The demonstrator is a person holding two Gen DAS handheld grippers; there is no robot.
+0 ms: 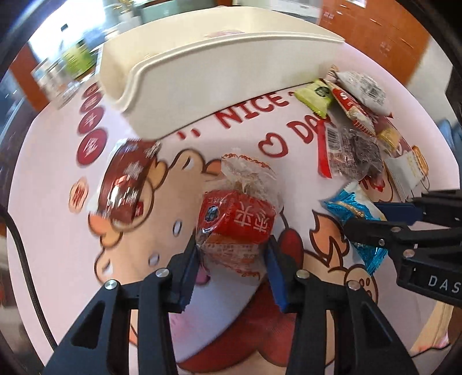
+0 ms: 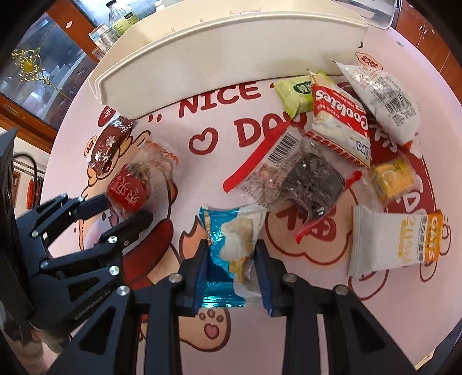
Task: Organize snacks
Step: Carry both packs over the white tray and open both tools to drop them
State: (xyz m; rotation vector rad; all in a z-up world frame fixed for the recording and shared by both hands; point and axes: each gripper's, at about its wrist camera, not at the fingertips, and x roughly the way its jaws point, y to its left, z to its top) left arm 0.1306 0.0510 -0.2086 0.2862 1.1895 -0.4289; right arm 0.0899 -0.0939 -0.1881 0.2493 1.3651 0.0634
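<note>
My left gripper (image 1: 231,245) is shut on a clear snack pack with a red label (image 1: 238,213), held just above the pink printed table; it also shows in the right wrist view (image 2: 130,190). My right gripper (image 2: 231,251) is shut on a blue and white snack packet (image 2: 231,242), which also shows in the left wrist view (image 1: 358,219). A cream tray (image 2: 219,52) stands at the back, also seen in the left wrist view (image 1: 219,69). A dark red snowflake packet (image 1: 127,184) lies left of my left gripper.
A pile of snacks lies at the right: a green packet (image 2: 294,92), a red-and-white cookies pack (image 2: 340,121), a white pack (image 2: 384,98), a clear pack of dark bits (image 2: 303,176), a yellow packet (image 2: 392,178) and a white oats pack (image 2: 398,239). Glass jars (image 2: 115,26) stand behind the tray.
</note>
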